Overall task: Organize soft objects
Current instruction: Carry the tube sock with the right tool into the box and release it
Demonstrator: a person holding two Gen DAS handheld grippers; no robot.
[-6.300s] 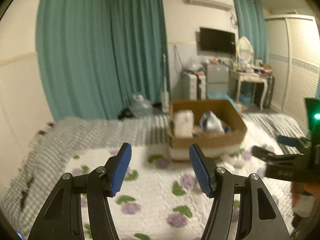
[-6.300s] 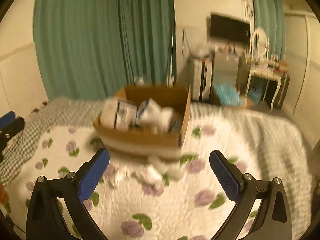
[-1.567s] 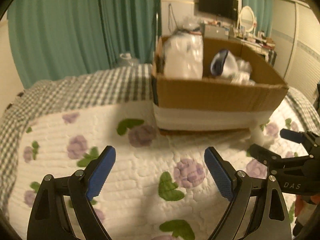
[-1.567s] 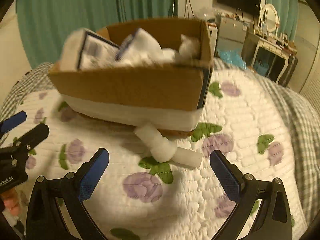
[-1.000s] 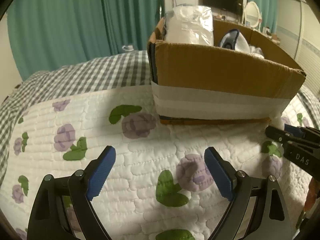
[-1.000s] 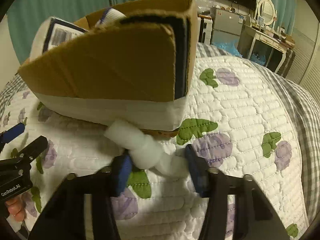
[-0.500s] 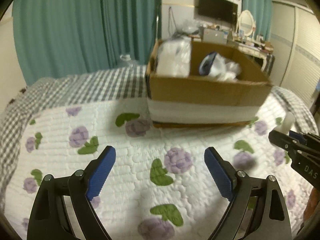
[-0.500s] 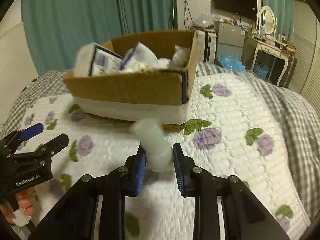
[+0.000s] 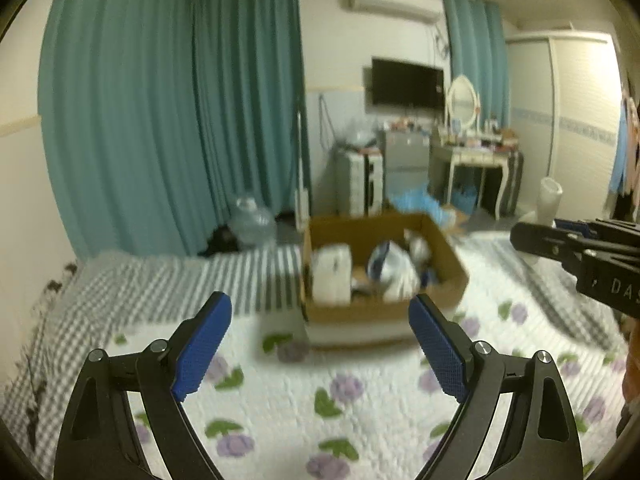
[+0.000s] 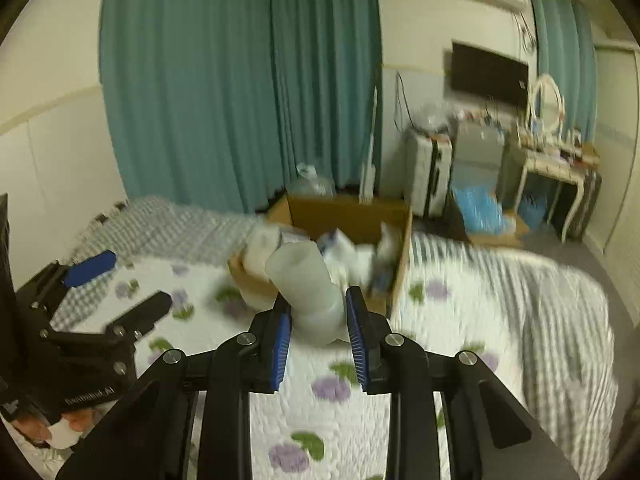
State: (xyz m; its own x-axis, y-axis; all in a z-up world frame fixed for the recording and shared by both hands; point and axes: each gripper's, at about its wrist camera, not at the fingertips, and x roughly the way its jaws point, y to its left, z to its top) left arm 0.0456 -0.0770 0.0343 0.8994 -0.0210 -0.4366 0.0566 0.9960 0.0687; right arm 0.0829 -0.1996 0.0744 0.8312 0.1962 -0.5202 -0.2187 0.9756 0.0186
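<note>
Dim bedroom with teal curtains [image 9: 172, 112], a wall television [image 9: 407, 82], an air conditioner [image 9: 390, 2] up high, a white dressing table [image 9: 476, 160] with an oval mirror, and a pale wardrobe [image 9: 576, 120] at the far right. In front, a bed [image 9: 360, 396] under a white quilt printed with purple flowers and green leaves, with a grey checked blanket [image 9: 132, 280] along its far and left side. On the quilt, an open cardboard box [image 9: 384, 312] banded in white near its base, holding white packets and a blue-and-white bag, all somewhat blurred. Left gripper [image 9: 320, 344] low in its own view, blue pads spread wide with nothing between them, only quilt and box showing through the gap; same tool seen from the right wrist camera at the left edge [image 10: 116, 280], borne by a hand [image 10: 60, 428] partly in view at the bottom corner. Right gripper [image 10: 318, 320] clenched on a soft white tube-shaped object [image 10: 308, 284], pads pressing its lower part from both sides, upper end tilted up and to the left, raised above the quilt and in front of the box. From the left wrist camera, right gripper [image 9: 560, 236] at the right edge, with the white object [image 9: 549, 200] standing up behind its tips, clear of the bedding.
</note>
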